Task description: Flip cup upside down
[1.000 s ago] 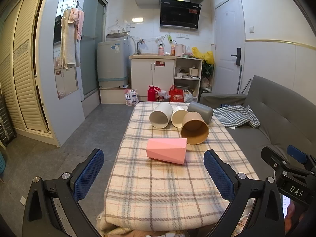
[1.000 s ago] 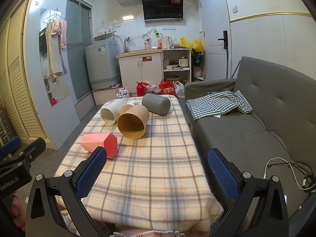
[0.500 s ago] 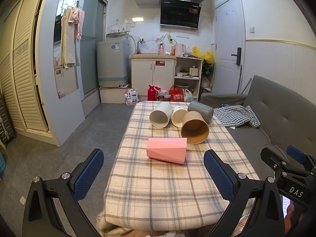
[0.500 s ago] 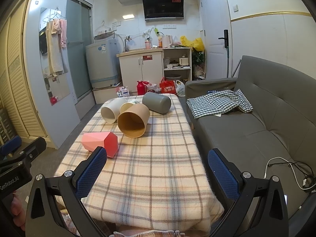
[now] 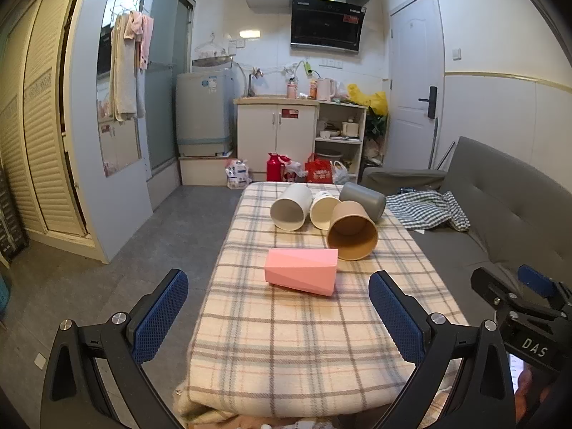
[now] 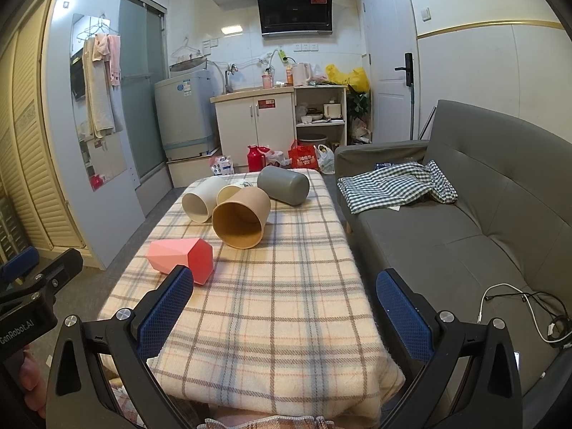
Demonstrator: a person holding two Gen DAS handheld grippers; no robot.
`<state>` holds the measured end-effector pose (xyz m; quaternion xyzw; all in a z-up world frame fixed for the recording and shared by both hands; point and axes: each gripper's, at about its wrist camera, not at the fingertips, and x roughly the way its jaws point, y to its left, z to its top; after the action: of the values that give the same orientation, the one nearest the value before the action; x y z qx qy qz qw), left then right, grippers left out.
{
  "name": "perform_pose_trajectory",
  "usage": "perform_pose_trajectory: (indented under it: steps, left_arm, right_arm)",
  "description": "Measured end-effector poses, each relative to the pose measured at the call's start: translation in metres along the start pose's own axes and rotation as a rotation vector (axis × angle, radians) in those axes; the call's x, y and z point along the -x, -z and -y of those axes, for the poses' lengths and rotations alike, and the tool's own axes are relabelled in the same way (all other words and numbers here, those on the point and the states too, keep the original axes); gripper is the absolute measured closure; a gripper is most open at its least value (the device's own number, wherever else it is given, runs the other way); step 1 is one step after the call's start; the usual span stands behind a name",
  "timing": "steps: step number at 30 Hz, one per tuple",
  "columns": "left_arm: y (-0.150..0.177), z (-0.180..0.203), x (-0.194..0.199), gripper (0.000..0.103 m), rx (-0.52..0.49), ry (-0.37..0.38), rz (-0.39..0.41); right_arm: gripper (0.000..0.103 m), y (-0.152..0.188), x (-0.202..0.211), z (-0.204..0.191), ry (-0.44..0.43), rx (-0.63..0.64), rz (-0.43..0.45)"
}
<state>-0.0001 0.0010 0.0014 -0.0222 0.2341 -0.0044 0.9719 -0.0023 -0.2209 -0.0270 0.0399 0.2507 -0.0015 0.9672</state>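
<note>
Nothing is changing: I am still holding the left tool (image 5: 278, 307) and right tool (image 6: 284, 304) wide apart, short of the pink cup (image 5: 301, 274) lying on the desk (image 5: 286, 350); flipping is not yet starting.

The left gripper (image 5: 278, 312) is held level at the near end, its blue-padded fingers (image 5: 161, 316) spread wide with nothing between them. The right gripper (image 6: 284, 312) sits just right of it, fingers (image 6: 402, 316) equally wide apart and holding nothing.
</note>
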Motion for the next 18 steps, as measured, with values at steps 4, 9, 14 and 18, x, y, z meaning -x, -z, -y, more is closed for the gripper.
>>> perform_pose_trajectory:
  steps: [4,9,14,18]
  left_arm:
    - [0.010,-0.011,-0.010,0.000,0.019,0.017,-0.006]
    - [-0.007,-0.009,-0.026,0.000,0.025,0.018,-0.036]
    - [-0.014,-0.020,-0.057,0.000,0.049,-0.001,-0.094]
    - [-0.021,-0.032,-0.089,0.000,0.055,-0.033,-0.151]
  right_arm:
    - [0.000,-0.002,-0.011,-0.008,0.015,0.020,-0.017]
    - [0.000,-0.009,-0.022,-0.012,0.020,0.042,-0.058]
    - [0.000,-0.028,-0.046,-0.016,0.012,0.056,-0.130]
    - [0.000,-0.048,-0.084,-0.025,-0.010,0.047,-0.203]
